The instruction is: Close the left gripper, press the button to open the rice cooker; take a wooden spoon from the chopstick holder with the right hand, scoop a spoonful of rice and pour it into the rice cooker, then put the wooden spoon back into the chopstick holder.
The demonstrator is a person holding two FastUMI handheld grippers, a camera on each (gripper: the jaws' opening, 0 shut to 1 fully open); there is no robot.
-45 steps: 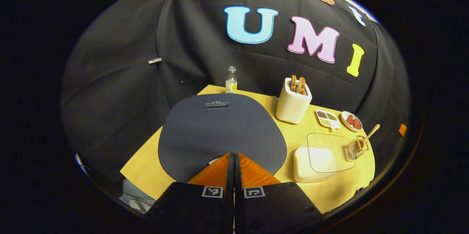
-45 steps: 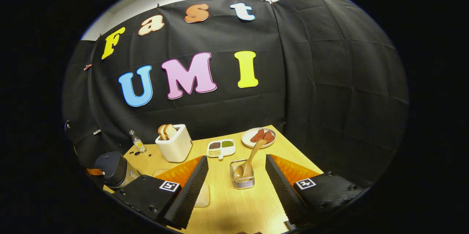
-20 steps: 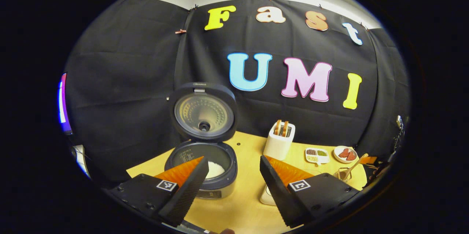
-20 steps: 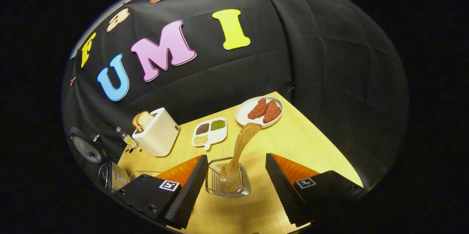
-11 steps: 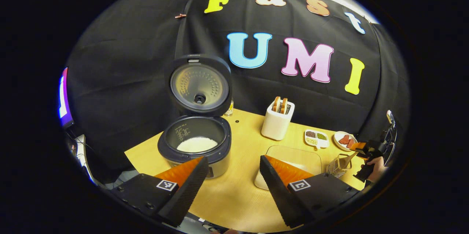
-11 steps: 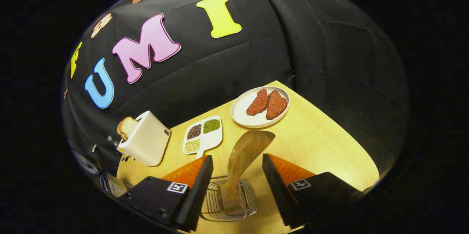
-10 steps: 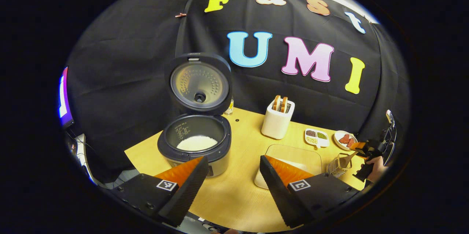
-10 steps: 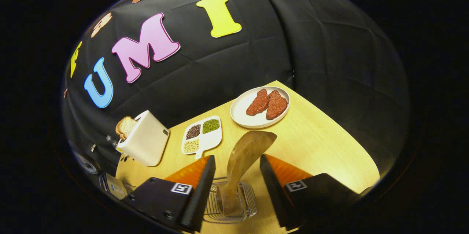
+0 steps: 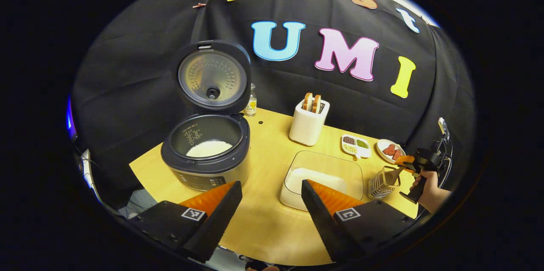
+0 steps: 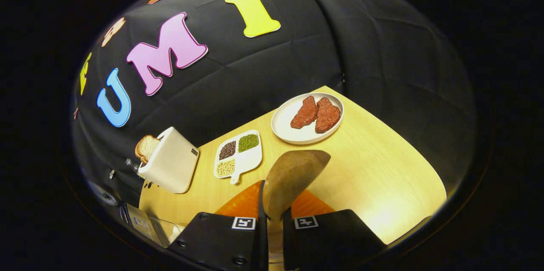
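Table: pale wood, across the lower half of both views; everything stands on it
Rice cooker: left of centre in the left gripper view, lid swung up and standing open, white rice low in the pot, so the button step looks done
Rice container: clear lidless box with white rice, lower centre-right in the left gripper view, between the cooker and the chopstick holder
Toaster: white, left of centre in the right gripper view, bread showing at its top
Plate: upper centre-right in the right gripper view, two red-brown pieces on it
Divided dish: small white tray of beans, between toaster and plate
Chopstick holder: wire basket at lower right in the left gripper view, just beside the rice container
Wooden spoon: its broad end rises at lower centre of the right gripper view, the shaft running down between the fingers
Step in hand: drawing the spoon out of the holder; I judge it best lifted straight along its shaft until it clears the wire, so the light basket is not dragged or tipped, then swung low toward the rice container
Right gripper: fingers drawn in nearly together, both pressing the spoon's shaft; seen far off at the right edge of the left gripper view, held by a hand
Left gripper: fingers spread wide, holding nothing, poised above the table's near edge
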